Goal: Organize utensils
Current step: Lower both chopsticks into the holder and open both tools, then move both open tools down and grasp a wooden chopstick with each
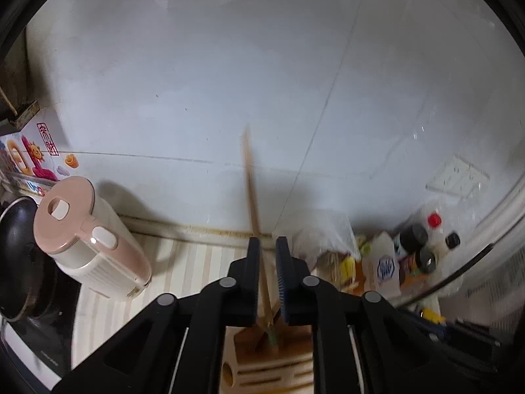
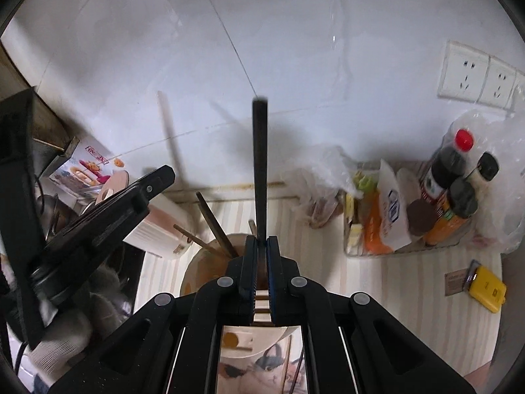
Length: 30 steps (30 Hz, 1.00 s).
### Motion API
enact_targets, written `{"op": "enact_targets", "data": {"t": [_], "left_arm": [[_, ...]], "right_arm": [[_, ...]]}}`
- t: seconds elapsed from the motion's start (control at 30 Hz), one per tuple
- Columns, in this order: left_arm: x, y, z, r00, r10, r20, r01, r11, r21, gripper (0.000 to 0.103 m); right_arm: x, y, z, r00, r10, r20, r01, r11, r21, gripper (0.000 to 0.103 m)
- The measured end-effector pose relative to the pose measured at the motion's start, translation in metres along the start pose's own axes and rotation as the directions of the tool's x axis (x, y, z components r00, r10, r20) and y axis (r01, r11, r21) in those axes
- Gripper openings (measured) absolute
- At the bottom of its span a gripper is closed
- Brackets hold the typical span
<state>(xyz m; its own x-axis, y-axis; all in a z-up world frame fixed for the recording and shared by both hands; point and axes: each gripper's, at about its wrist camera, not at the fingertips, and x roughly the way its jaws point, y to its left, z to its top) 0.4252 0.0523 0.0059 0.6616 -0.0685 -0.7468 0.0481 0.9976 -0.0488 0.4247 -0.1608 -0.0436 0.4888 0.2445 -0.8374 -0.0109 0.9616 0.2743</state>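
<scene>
My left gripper (image 1: 267, 246) stands over the beige utensil holder (image 1: 272, 371). A wooden chopstick (image 1: 251, 190) stands between its fingers, against the left pad with a gap on the right, its lower end in the holder. My right gripper (image 2: 262, 241) is shut on a black chopstick (image 2: 260, 164) that points up, above the same holder (image 2: 203, 262). The holder has several wooden utensils (image 2: 213, 226) in it. The left gripper also shows at the left of the right wrist view (image 2: 108, 210).
A pink kettle (image 1: 88, 239) and a black pot (image 1: 19, 256) stand left. A wire tray of sauce bottles (image 2: 449, 190) and packets stands right, with plastic bags (image 2: 321, 170). A yellow box (image 2: 487, 289) lies on the striped counter. The tiled wall has sockets (image 2: 475, 78).
</scene>
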Motion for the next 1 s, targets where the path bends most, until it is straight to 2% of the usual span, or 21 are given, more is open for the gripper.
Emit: {"op": "enact_targets", "data": {"t": [0.03, 0.1, 0.13, 0.17, 0.23, 0.3, 0.4, 0.53, 0.6, 0.7, 0.77, 0.87, 0.93, 1.0], "left_arm": [[-0.003, -0.002, -0.001, 1.0, 0.014, -0.003, -0.014, 1.0, 0.012, 0.013], [-0.014, -0.002, -0.005, 0.999, 0.043, 0.011, -0.043, 0.999, 0.027, 0.029], [-0.021, 0.0, -0.008, 0.999, 0.047, 0.022, -0.047, 0.999, 0.02, 0.048], [-0.028, 0.004, -0.011, 0.998, 0.054, 0.036, -0.054, 0.998, 0.009, 0.066], [-0.043, 0.013, -0.019, 0.995, 0.075, 0.065, -0.074, 0.997, -0.011, 0.079], [-0.052, 0.022, -0.029, 0.993, 0.094, 0.069, -0.093, 0.995, -0.021, 0.083], [-0.064, 0.037, -0.05, 0.991, 0.111, 0.073, -0.107, 0.993, -0.059, 0.102], [-0.071, 0.046, -0.086, 0.981, 0.178, 0.072, -0.173, 0.982, -0.074, 0.103], [-0.068, 0.048, -0.105, 0.981, 0.189, 0.044, -0.185, 0.98, -0.074, 0.103], [-0.053, 0.046, -0.141, 0.978, 0.206, -0.034, -0.207, 0.976, -0.06, 0.103], [-0.029, 0.035, -0.172, 0.971, 0.207, -0.12, -0.21, 0.978, -0.016, 0.103], [0.005, 0.016, -0.217, 0.949, 0.217, -0.231, -0.214, 0.976, 0.039, 0.103], [0.034, 0.0, -0.25, 0.923, 0.2, -0.328, -0.187, 0.98, 0.07, 0.103], [0.053, -0.011, -0.273, 0.907, 0.18, -0.381, -0.16, 0.983, 0.086, 0.103]], "right_arm": [[0.001, -0.001, -0.001, 1.0, 0.006, -0.004, -0.006, 1.0, 0.0, 0.009], [0.0, -0.003, -0.002, 1.0, 0.018, -0.001, -0.018, 1.0, 0.006, 0.023], [-0.002, -0.004, -0.003, 1.0, 0.021, 0.001, -0.021, 1.0, 0.01, 0.035], [-0.006, -0.006, -0.005, 1.0, 0.03, 0.009, -0.03, 0.999, 0.015, 0.042], [-0.017, -0.011, -0.009, 0.999, 0.029, 0.034, -0.03, 0.999, 0.023, 0.046], [-0.026, -0.019, -0.015, 0.998, 0.013, 0.059, -0.015, 0.999, 0.035, 0.047], [-0.043, -0.033, -0.029, 0.997, -0.005, 0.083, 0.0, 0.998, 0.063, 0.048], [-0.058, -0.059, -0.058, 0.993, -0.06, 0.099, 0.05, 0.993, 0.105, 0.059], [-0.059, -0.076, -0.075, 0.992, -0.088, 0.09, 0.075, 0.988, 0.134, 0.06], [-0.045, -0.104, -0.103, 0.99, -0.138, 0.031, 0.131, 0.978, 0.163, 0.061], [-0.03, -0.124, -0.124, 0.986, -0.165, -0.031, 0.168, 0.97, 0.176, 0.061], [0.005, -0.156, -0.161, 0.967, -0.198, -0.159, 0.228, 0.953, 0.197, 0.061], [0.028, -0.178, -0.184, 0.944, -0.226, -0.242, 0.275, 0.942, 0.192, 0.06], [0.046, -0.195, -0.203, 0.926, -0.228, -0.3, 0.295, 0.935, 0.198, 0.059]]}}
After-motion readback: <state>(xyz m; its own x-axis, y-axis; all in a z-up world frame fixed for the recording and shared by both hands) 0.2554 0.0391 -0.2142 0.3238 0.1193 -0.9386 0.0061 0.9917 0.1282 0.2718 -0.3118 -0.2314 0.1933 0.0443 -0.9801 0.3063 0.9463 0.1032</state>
